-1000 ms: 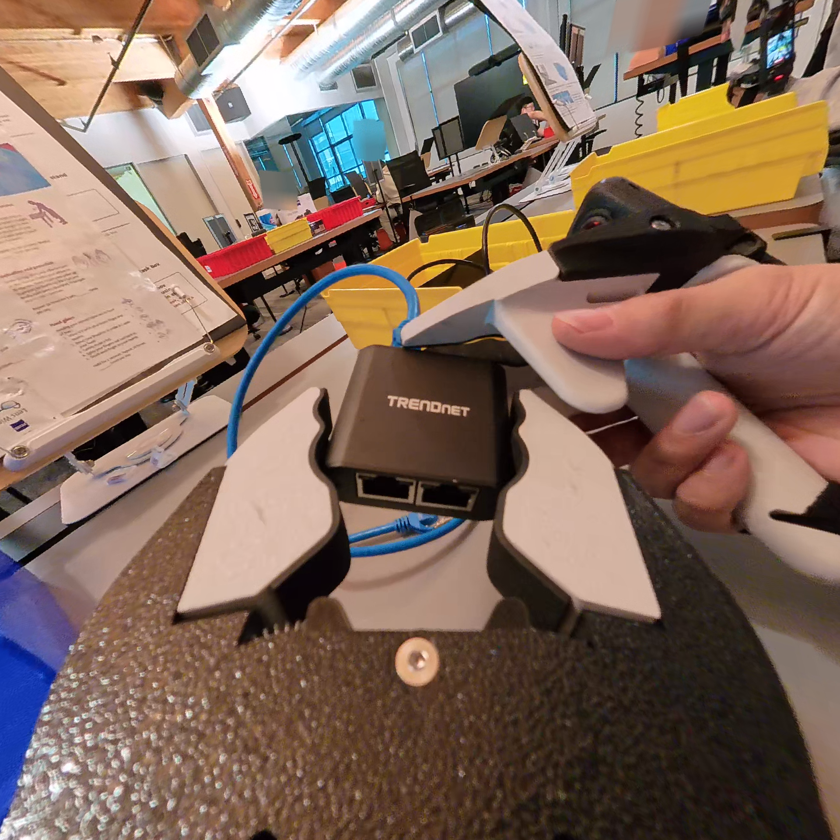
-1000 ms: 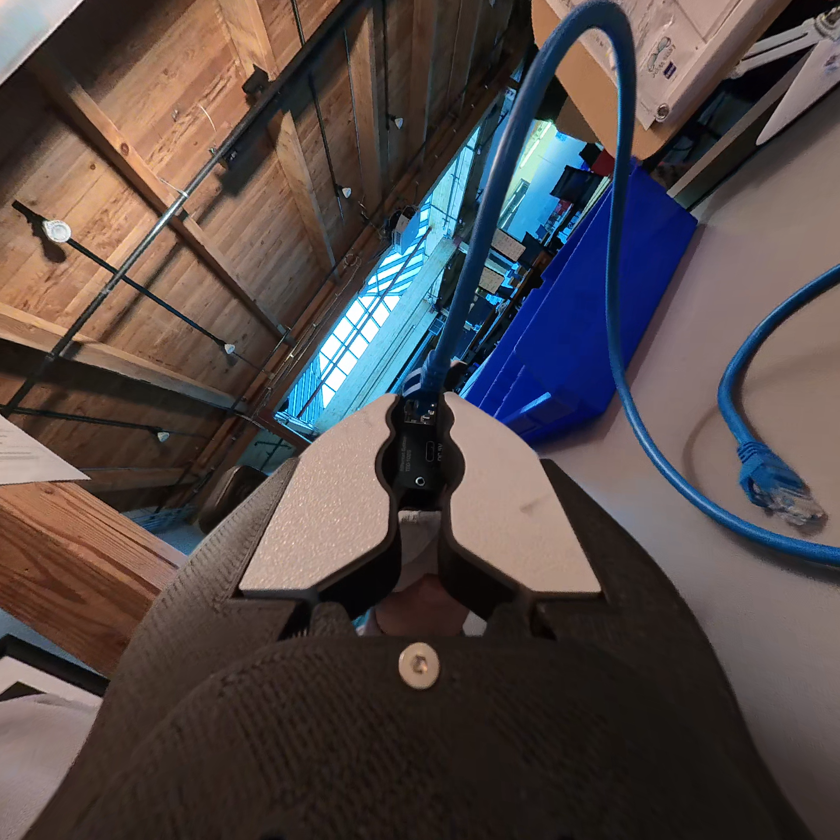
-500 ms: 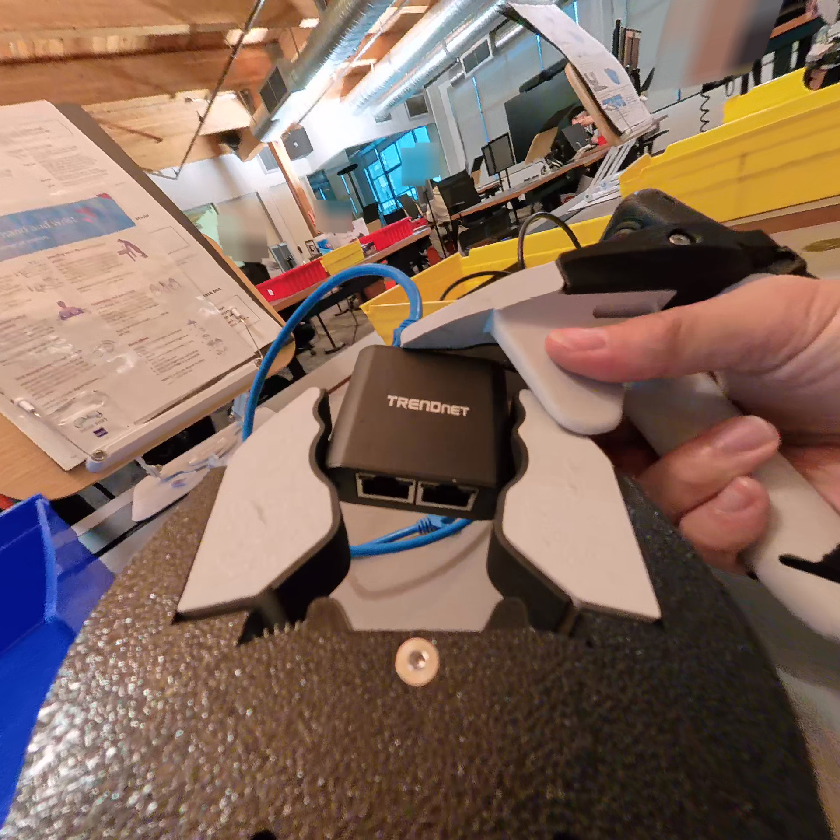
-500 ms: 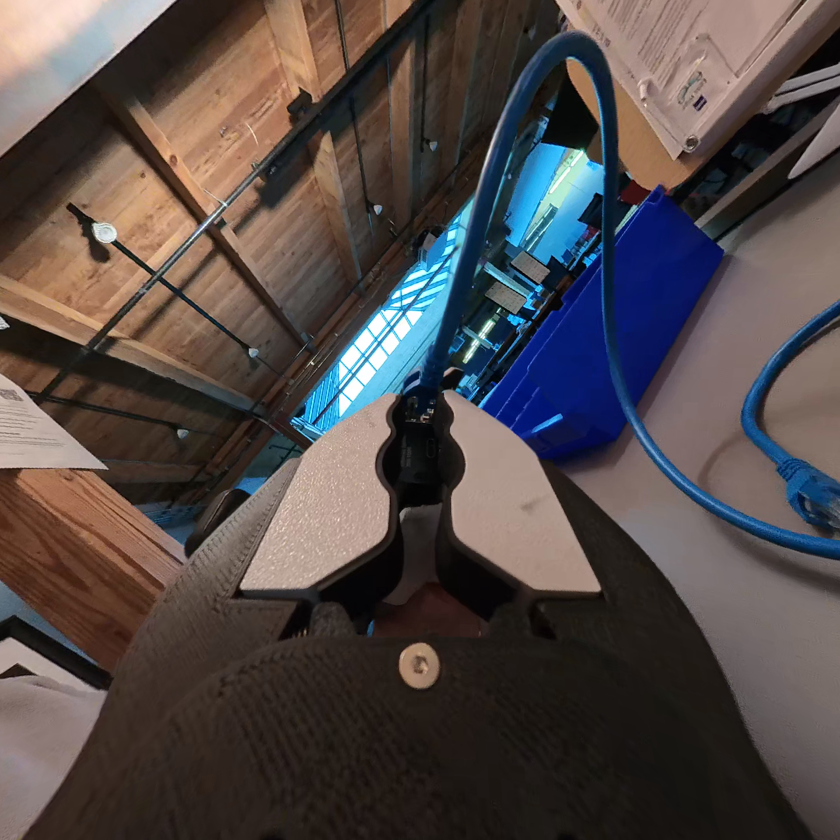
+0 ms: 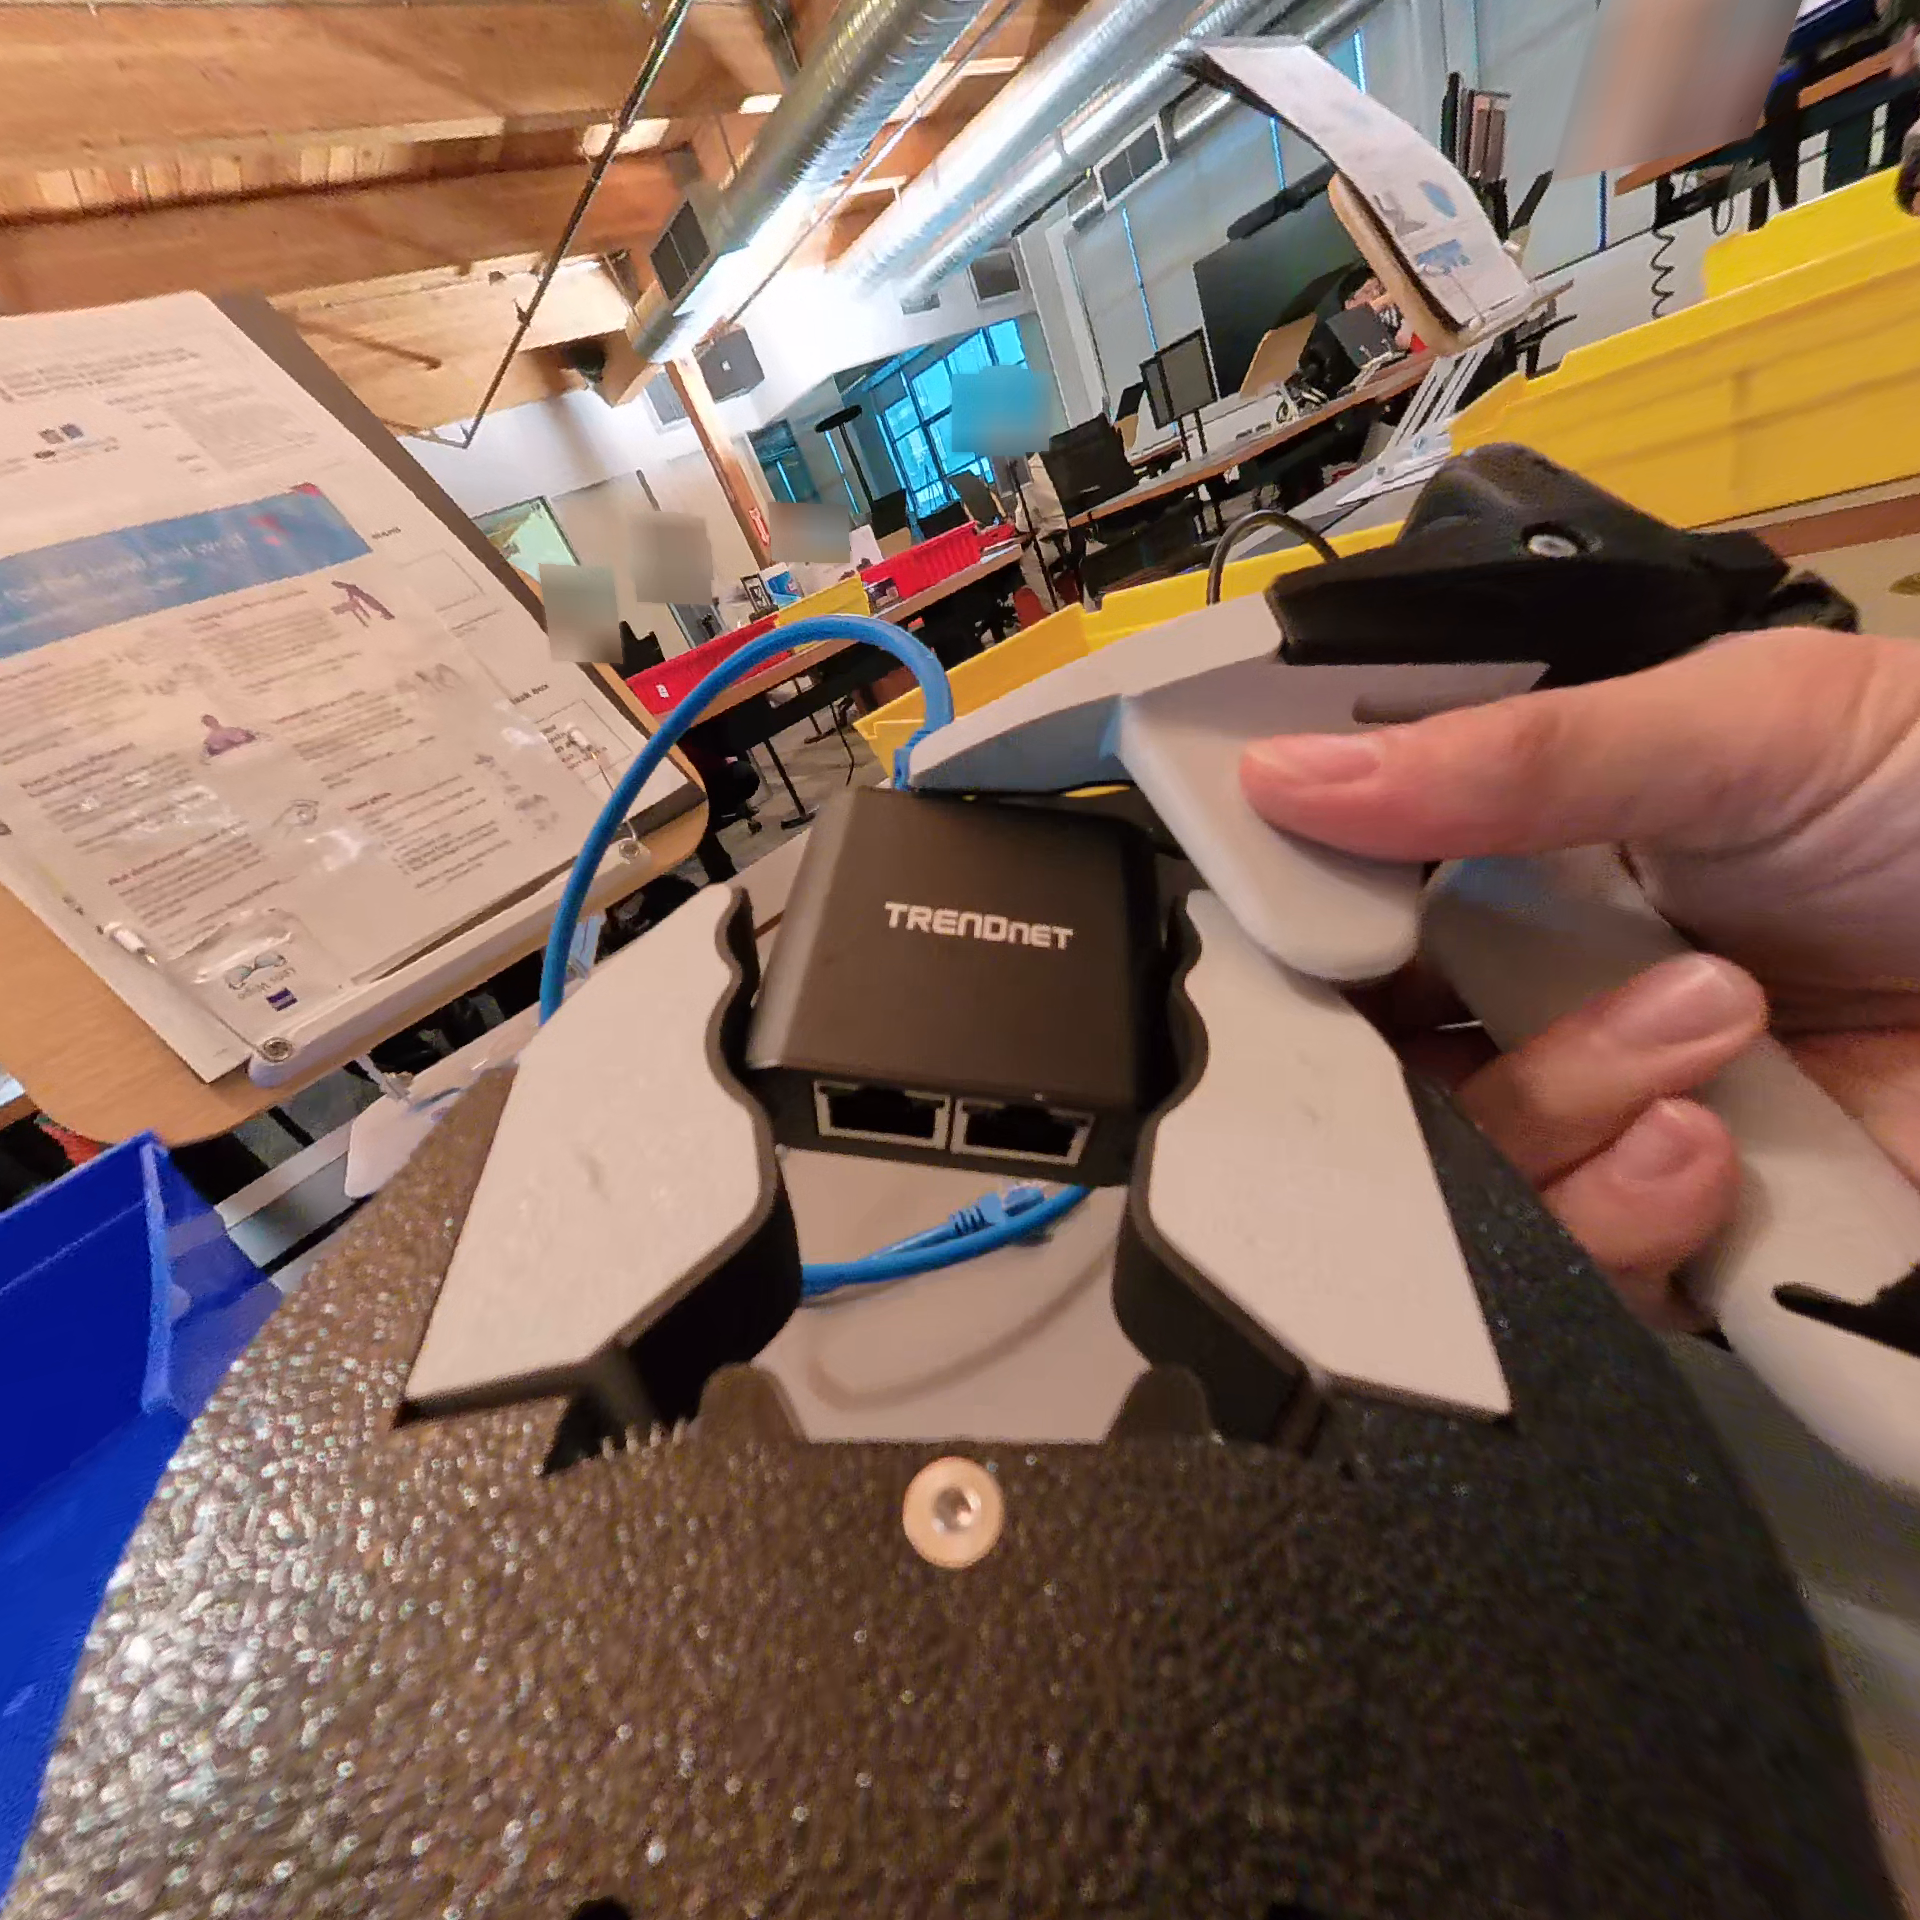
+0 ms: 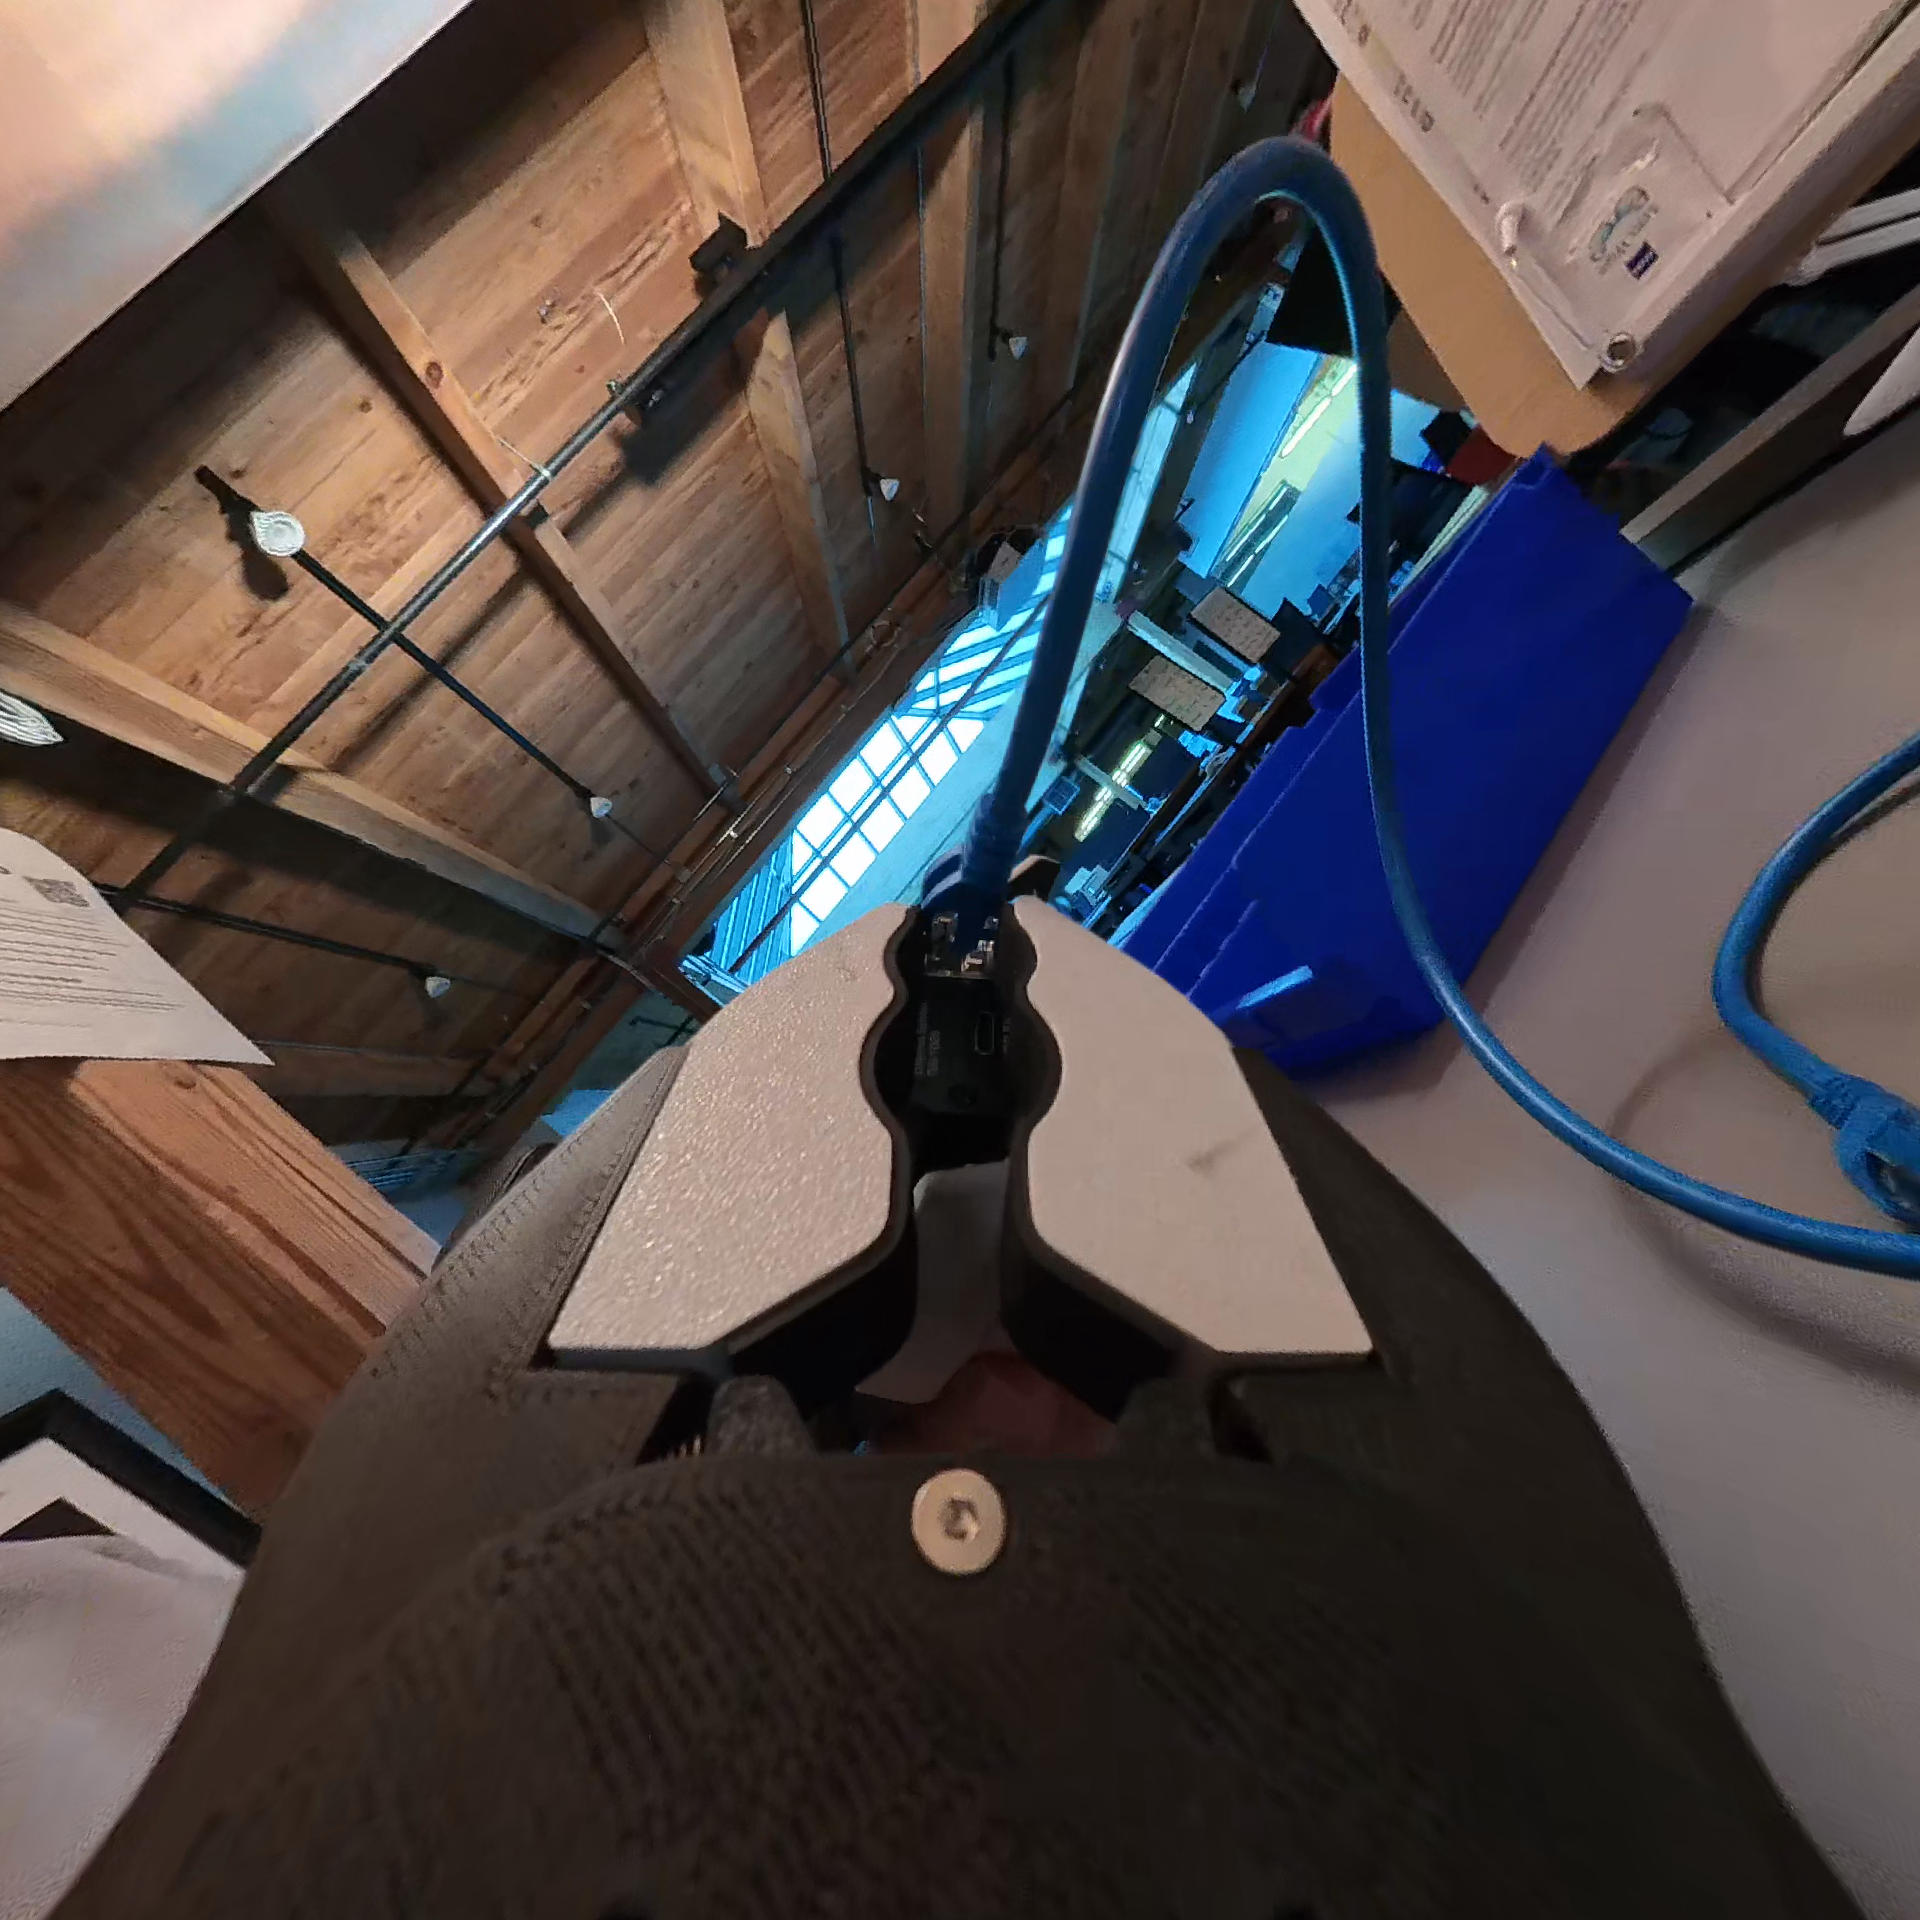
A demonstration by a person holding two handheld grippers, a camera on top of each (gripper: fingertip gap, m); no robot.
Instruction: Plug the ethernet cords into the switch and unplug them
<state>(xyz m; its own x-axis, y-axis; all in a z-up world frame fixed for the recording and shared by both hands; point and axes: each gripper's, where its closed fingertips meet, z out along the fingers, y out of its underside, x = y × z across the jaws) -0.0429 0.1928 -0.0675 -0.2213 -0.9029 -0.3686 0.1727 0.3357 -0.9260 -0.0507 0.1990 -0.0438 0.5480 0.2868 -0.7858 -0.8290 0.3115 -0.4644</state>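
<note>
The left tongs [image 5: 961, 1049] pinch the switch [image 5: 961, 961] by its sides; the right tongs [image 6: 961, 1023] clamp its far end, where the blue cord [image 6: 1340, 499] enters

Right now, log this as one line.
left gripper: shut on switch | right gripper: shut on its rear | blue cord: plugged in | front ports: empty

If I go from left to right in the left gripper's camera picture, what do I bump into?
Blue bin → paper on a tilted board → blue cable → black switch → hand holding the right gripper.
</note>
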